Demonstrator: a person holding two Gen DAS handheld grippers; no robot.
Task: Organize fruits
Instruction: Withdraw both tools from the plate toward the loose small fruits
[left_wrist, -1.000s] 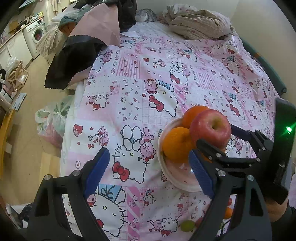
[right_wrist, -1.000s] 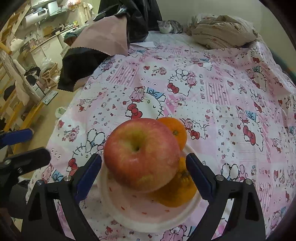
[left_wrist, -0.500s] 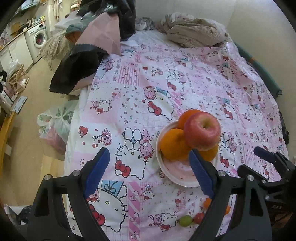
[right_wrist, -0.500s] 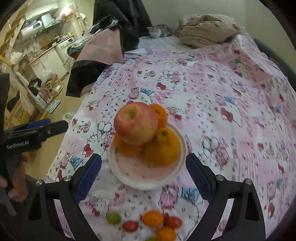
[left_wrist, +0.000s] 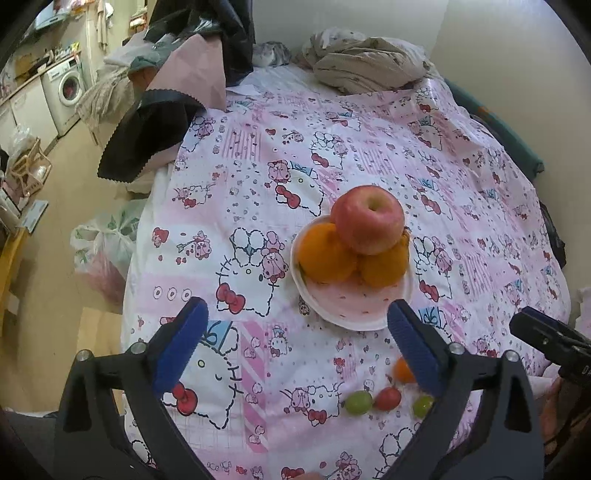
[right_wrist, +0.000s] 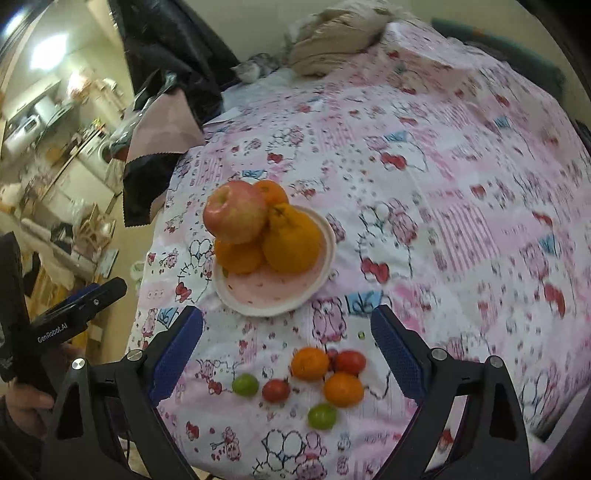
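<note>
Resting on top of three oranges (right_wrist: 291, 240), the red apple (right_wrist: 234, 211) crowns a white plate (right_wrist: 317, 284) on the pink cartoon-print bed cover (right_wrist: 443, 184). Both tools are spread with nothing between their pads: the right tool (right_wrist: 287, 334) hangs above a near cluster of small fruits (right_wrist: 310, 363), while the left tool (left_wrist: 295, 339), whose jaws have just been opening, sits near the plate's near rim.

Half hidden behind the left gripper's finger (left_wrist: 417, 347): a small orange fruit (left_wrist: 402, 371) and a green one (left_wrist: 422, 405). Smeared by motion blur: the bedsheet (right_wrist: 498, 184) on the right. Third orange (left_wrist: 405, 236) nearly covered by the apple (left_wrist: 367, 219).
</note>
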